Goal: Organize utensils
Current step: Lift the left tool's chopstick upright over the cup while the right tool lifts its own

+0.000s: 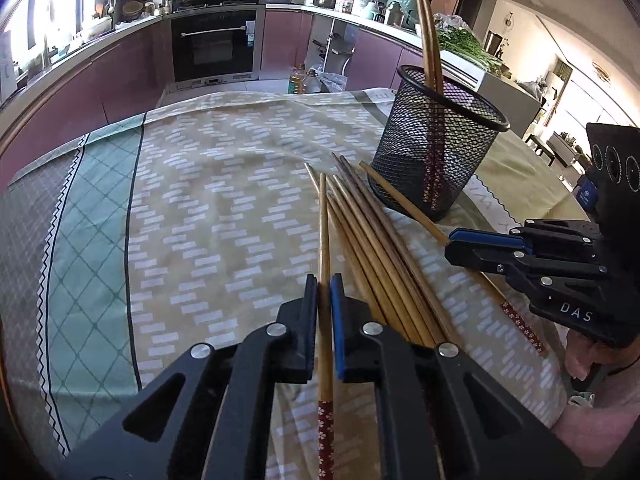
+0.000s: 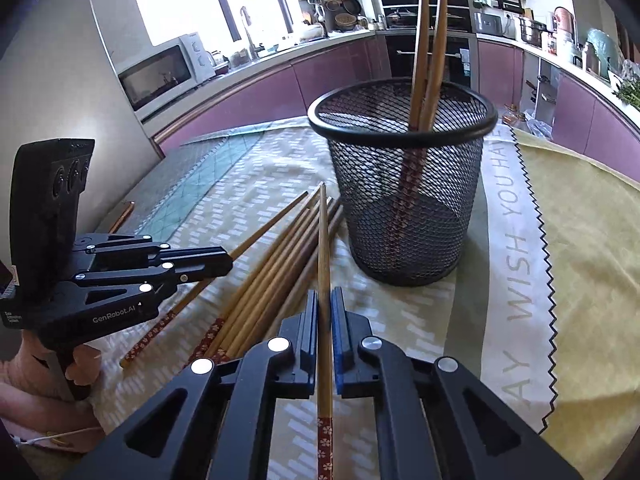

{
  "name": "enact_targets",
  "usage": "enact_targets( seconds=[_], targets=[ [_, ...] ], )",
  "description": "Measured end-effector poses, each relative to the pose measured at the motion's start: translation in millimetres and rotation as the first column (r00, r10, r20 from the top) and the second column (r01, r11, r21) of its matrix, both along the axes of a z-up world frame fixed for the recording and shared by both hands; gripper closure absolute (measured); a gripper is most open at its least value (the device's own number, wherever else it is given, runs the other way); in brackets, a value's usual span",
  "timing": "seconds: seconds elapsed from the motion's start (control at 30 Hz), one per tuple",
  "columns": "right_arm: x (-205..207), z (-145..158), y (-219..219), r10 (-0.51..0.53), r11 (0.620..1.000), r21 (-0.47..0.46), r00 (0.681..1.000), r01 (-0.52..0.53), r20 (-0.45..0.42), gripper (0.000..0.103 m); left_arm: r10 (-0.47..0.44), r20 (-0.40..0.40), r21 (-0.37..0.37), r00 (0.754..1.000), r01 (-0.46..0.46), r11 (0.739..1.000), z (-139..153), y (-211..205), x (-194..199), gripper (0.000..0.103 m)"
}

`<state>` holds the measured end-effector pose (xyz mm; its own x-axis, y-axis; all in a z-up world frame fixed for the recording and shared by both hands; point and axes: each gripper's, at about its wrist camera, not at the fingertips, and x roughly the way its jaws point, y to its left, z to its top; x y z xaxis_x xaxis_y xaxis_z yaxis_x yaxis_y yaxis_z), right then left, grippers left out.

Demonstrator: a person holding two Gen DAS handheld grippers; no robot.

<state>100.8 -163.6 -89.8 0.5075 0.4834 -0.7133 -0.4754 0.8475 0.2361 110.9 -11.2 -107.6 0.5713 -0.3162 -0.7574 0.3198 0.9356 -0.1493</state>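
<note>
Broad bare tablecloth (image 1: 208, 208) open to the left of the loose chopstick pile (image 1: 376, 248). Mesh holder (image 1: 436, 140) blocking the far right, touching the pile, two upright chopsticks (image 1: 430, 36) narrowing its mouth. Open cloth right of holder.

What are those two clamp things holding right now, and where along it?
Each holds one chopstick. The left gripper and the right gripper each clamp a chopstick on its bare wood, just above the red patterned end.
</note>
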Motion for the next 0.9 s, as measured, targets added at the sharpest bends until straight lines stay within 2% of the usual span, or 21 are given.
enact_targets(
  seconds=[0.17, 0.5, 0.67, 0.9],
  targets=[
    [-2.2, 4.7, 6.0, 0.038, 0.999, 0.005, 0.999, -0.038, 0.008, 0.097, -0.040, 0.003, 0.003, 0.999, 0.040, 0.999, 2.4, -8.0, -7.7, 0.095],
    [3.5, -8.2, 11.0, 0.051, 0.998, -0.022, 0.998, -0.052, -0.038, 0.097, -0.056, -0.045, 0.016, 0.997, 0.057, 0.998, -9.1, -8.1, -0.3, 0.095],
    [7.5, -11.7, 11.8, 0.060, 0.998, -0.033, 0.997, -0.062, -0.049, 0.095, -0.076, -0.053, 0.009, 0.996, 0.076, 0.997, -9.0, -9.1, 3.9, 0.091],
    [5.5, -3.7, 14.3, 0.061, 0.998, -0.024, 0.998, -0.061, -0.019, 0.097, -0.060, -0.047, 0.013, 0.997, 0.061, 0.998, -7.9, -10.1, 6.1, 0.095]
  ],
)
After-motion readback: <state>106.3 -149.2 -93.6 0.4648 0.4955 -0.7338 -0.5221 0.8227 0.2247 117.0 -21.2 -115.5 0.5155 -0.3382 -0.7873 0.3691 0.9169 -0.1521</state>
